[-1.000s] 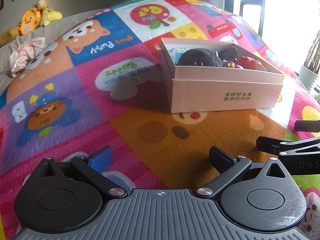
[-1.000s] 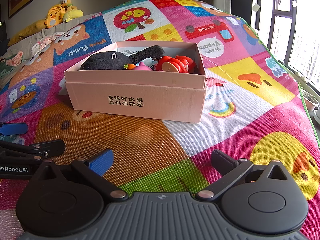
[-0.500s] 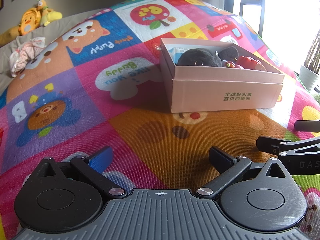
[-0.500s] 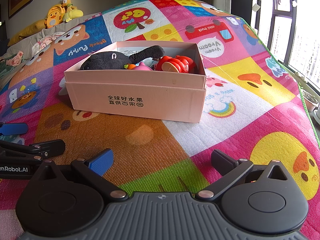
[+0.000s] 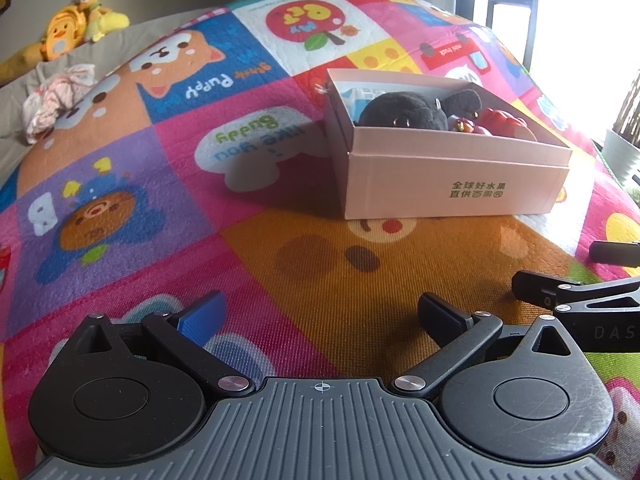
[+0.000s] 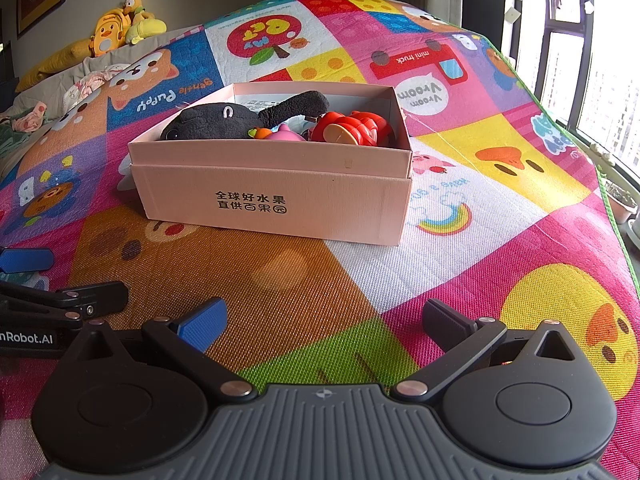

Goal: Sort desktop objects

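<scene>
A pink cardboard box (image 6: 276,208) (image 5: 452,188) stands on the colourful play mat. Inside lie a black plush toy (image 6: 224,122) (image 5: 404,110), a red toy (image 6: 352,128) (image 5: 500,122) and a small pink and orange toy (image 6: 280,135). My left gripper (image 5: 320,312) is open and empty, low over the mat in front of the box. My right gripper (image 6: 320,316) is open and empty, beside the left one. Each gripper's fingers show at the edge of the other's view.
The play mat (image 6: 500,168) covers the whole surface. Yellow plush toys (image 6: 120,30) and crumpled cloth (image 5: 56,96) lie at the far left edge. A window (image 6: 580,40) and potted plants (image 6: 620,200) are on the right.
</scene>
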Motion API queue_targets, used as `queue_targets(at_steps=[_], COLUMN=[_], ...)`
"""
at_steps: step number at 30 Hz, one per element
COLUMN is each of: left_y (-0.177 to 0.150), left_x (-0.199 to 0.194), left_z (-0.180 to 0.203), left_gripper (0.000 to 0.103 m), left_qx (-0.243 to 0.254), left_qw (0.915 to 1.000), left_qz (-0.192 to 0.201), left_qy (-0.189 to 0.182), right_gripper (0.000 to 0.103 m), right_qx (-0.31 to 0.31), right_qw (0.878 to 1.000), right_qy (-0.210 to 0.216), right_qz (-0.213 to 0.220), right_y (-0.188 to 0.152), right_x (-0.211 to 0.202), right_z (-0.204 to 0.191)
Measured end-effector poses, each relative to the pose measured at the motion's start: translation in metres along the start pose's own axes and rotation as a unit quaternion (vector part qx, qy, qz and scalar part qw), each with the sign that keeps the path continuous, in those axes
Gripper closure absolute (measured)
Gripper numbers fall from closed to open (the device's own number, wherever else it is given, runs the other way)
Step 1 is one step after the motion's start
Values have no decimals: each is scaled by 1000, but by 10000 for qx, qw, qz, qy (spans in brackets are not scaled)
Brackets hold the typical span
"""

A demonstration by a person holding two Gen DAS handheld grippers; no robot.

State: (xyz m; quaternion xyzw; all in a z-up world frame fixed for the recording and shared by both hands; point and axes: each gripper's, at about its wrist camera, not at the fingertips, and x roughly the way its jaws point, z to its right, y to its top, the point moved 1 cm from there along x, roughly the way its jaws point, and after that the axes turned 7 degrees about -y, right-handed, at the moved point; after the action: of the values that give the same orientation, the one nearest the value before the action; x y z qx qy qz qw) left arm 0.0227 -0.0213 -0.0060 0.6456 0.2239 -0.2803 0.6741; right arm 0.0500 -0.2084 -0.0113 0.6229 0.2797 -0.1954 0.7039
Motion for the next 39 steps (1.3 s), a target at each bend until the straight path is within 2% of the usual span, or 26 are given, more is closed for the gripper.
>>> queue_targets(at_steps=[39], left_y=[0], left_x=[-1], left_z=[-2], left_gripper=[0], left_qx=[-29], left_qw=[10000], left_qz=[41], left_qy=[5], right_gripper=[0], right_qx=[-2], right_qw=[10000], right_qy=[-1], right_qz=[-1], right_y=[0], right_x=[-1], right_z=[1])
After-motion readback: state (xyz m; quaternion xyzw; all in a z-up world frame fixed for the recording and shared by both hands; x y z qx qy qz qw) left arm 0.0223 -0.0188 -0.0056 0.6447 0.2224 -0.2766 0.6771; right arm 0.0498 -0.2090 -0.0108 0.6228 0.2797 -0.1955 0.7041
